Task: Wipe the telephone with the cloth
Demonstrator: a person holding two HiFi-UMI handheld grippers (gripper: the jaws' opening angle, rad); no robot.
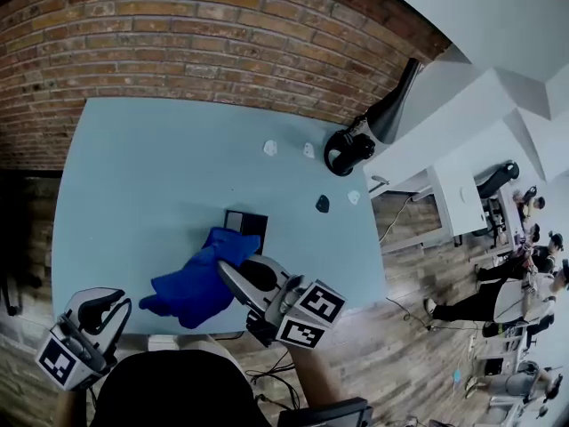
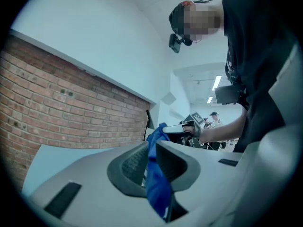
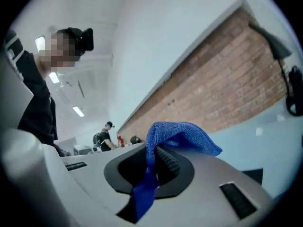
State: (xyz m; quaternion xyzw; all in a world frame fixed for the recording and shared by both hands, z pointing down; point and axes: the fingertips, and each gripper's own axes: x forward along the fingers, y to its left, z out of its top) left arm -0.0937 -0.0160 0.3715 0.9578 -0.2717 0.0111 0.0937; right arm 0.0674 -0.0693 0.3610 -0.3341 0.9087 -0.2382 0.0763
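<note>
Left claw (image 1: 108, 308) at table (image 1: 133, 167) edge, right claw (image 1: 236, 274) farther in, both clenched on cloth (image 1: 191, 294)

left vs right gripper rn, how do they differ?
Position: the left gripper is at the near-left corner of the table, away from the telephone. The right gripper is over the table's middle, close to the telephone.
Cloth: only a thin strip of the blue cloth runs through the left gripper's jaws. At the right gripper's jaws it bunches into a fold over the tips.
Shared: both are shut on that cloth.
</note>
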